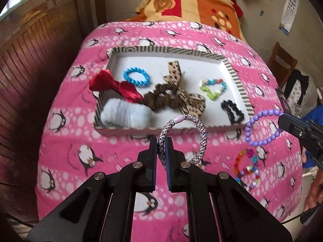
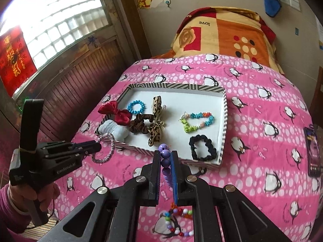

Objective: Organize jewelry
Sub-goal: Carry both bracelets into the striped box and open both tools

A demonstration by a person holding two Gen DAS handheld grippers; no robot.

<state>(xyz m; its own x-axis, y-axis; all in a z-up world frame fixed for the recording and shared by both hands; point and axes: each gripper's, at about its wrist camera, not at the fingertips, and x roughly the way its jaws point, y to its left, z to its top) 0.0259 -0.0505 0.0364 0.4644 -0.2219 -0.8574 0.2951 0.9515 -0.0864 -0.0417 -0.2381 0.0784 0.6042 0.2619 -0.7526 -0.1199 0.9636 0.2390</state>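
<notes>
Purple bead bracelet (image 2: 165,162) between fingers (image 2: 155,173)

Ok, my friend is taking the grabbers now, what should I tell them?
Left gripper: shut on the grey-pink braided cord bracelet.
Right gripper: shut on the purple round-bead bracelet.
Both hang over the pink penguin blanket, near the striped white tray.
Done: bows, scrunchies and bead bracelets lie in the tray.
Left: put both held bracelets in, then the rainbow bead bracelet on the blanket.

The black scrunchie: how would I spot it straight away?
Find the striped-rimmed white tray on the pink penguin blanket. The black scrunchie lies in its near right corner, the only all-black ring among the coloured pieces.
</notes>
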